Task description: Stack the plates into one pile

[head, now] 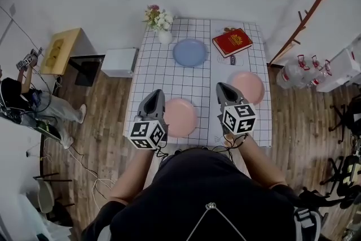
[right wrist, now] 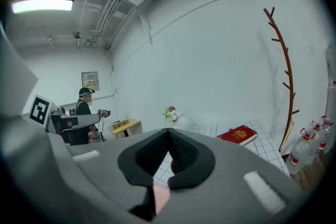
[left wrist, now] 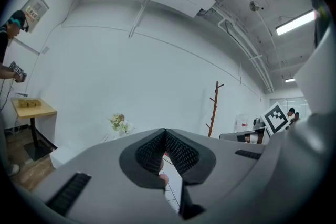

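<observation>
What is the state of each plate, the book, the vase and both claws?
Blue plate: flat, unstacked.
Near pink plate: flat, unstacked.
Right pink plate: flat, unstacked.
Red book: closed, lying flat.
Flower vase: upright.
Left claw: shut, empty.
Right claw: shut, empty.

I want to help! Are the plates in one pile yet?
Not yet, nothing is stacked. The blue plate, the near pink plate and the right pink plate lie apart on the checked table. Nothing is in hand: the left gripper and right gripper are both shut and empty, near the table's front edge. All the stacking is left.
</observation>
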{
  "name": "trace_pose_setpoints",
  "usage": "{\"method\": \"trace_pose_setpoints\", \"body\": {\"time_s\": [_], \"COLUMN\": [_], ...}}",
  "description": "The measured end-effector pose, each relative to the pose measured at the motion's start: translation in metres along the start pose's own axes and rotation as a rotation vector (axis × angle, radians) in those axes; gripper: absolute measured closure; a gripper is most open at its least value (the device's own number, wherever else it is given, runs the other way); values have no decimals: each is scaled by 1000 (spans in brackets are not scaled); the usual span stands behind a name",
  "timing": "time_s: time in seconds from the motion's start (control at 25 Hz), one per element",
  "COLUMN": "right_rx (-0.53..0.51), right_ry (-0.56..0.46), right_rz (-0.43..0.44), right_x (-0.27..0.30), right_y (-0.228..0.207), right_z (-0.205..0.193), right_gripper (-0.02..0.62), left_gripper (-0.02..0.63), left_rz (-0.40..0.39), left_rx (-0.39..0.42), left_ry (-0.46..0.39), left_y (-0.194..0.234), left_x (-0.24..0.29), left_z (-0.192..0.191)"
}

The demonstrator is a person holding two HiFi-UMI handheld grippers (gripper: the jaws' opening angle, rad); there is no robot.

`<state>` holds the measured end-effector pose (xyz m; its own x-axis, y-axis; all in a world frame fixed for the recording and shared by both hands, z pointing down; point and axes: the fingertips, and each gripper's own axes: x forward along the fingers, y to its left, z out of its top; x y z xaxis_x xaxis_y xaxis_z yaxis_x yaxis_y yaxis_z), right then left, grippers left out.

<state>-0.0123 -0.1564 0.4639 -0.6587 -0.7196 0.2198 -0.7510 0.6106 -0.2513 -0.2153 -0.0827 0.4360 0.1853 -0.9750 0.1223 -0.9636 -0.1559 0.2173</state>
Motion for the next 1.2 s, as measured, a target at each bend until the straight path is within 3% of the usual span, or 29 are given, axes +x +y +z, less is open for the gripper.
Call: {"method": "trace_pose_setpoints", "body": {"time_s": [0.72,0.96,1.2], "right_rx": [23,43,60], "right_ry": [104,168,262], "right_rz": [12,29,15], "right_x": [27,39,49], "right_y": [31,35,30], "right_z": [-41,-75,-123], "right_gripper": [589,589,589], "left_gripper": [610,609,609], "left_rz": [21,49,94], "left_rx": [-111,-151,-141], "left_ry": [58,110,195], "left_y": [50,65,81], "left_x": [-28,-32,-32], "left_z": [-24,-54,-96]}}
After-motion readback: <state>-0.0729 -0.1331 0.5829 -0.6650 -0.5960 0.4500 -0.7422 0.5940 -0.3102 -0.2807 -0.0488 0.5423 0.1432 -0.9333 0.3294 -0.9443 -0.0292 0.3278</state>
